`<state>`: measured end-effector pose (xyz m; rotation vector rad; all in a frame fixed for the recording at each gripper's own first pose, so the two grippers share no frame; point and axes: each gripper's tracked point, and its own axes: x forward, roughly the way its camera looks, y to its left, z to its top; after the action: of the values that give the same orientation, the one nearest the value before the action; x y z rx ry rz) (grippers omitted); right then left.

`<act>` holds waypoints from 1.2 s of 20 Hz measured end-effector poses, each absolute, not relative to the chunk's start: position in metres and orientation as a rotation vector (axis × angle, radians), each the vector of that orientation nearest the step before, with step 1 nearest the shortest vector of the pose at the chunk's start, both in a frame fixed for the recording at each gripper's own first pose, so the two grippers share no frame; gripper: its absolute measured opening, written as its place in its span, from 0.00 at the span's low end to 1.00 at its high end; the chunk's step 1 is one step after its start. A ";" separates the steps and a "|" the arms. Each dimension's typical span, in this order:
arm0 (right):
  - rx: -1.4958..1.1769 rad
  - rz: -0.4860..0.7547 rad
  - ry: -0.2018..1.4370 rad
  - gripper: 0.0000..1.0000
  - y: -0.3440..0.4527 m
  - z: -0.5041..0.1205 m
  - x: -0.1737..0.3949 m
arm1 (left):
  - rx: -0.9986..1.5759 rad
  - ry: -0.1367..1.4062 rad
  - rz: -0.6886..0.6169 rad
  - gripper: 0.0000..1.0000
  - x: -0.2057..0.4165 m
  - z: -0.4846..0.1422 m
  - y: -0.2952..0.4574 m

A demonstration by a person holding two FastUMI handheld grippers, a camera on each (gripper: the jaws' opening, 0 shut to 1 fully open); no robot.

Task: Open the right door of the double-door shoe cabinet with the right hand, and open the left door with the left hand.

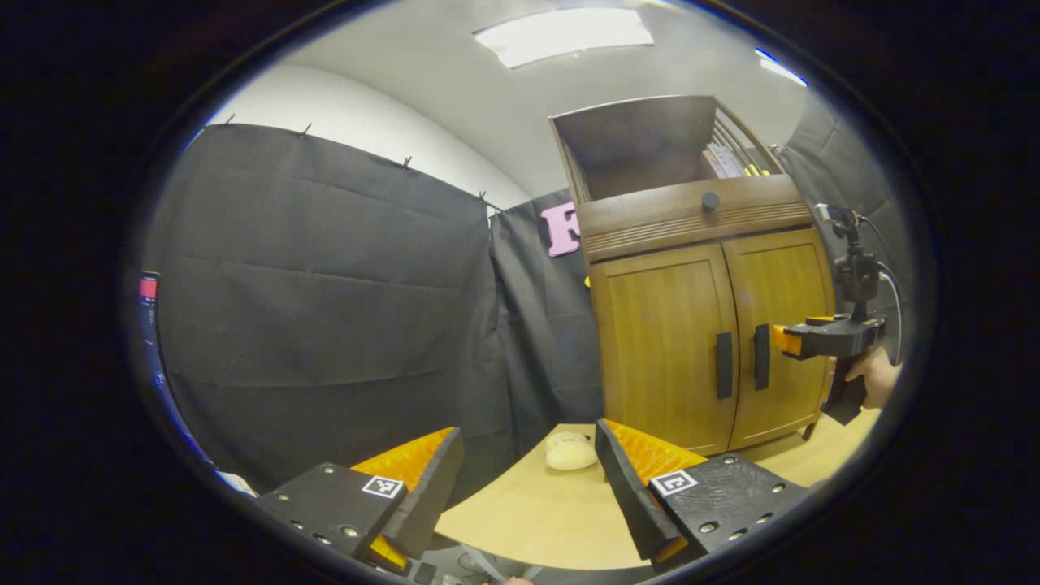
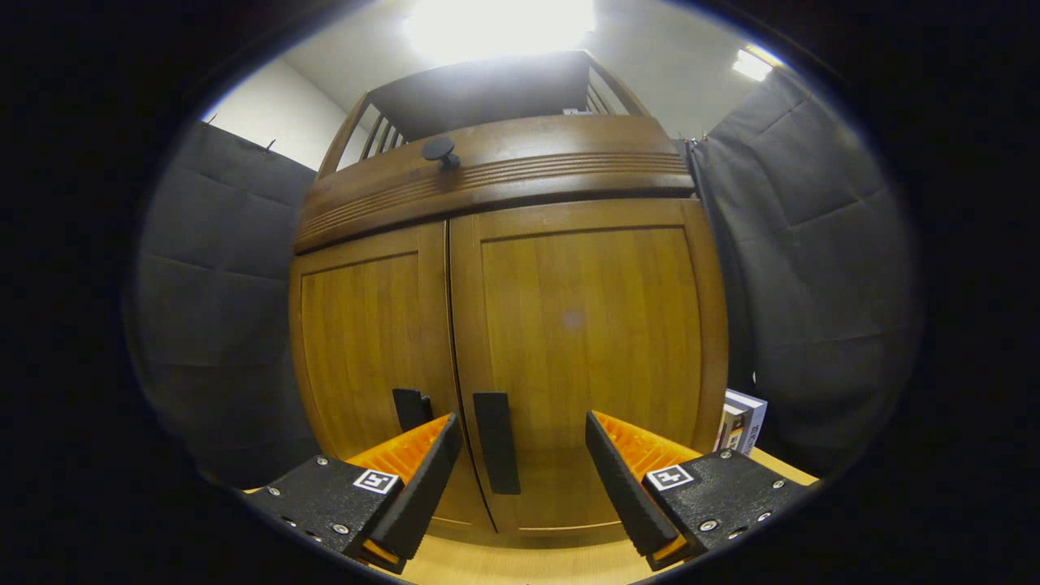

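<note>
Handle (image 2: 496, 443) of right door (image 2: 589, 357) stands between spread right gripper (image 2: 520, 479) jaws.

Left gripper (image 1: 528, 479) spread apart, low over table (image 1: 536, 520). Right gripper (image 1: 782, 340) at closed cabinet (image 1: 699, 325) door handle (image 1: 761, 356).

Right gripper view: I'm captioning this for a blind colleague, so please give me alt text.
The open right claw brackets the black handle of the shoe cabinet's closed right door. The left door is shut too, its handle partly hidden behind one finger.
</note>
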<state>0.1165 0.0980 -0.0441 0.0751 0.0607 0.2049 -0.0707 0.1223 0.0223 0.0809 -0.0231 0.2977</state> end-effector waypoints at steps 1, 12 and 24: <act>0.074 0.207 0.069 0.95 0.102 -0.048 0.122 | 0.083 -0.022 0.304 0.94 -0.072 0.023 0.124; 0.078 0.210 0.201 0.89 0.124 -0.093 0.164 | 0.093 -0.004 0.366 1.00 -0.083 0.020 0.139; 0.055 0.238 0.267 0.36 0.134 -0.109 0.180 | 0.084 0.006 0.376 0.93 -0.087 0.017 0.141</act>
<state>0.1800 0.1341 -0.1087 0.0546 0.2668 0.2385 -0.0874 0.1412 0.0169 0.0840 0.0064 0.3763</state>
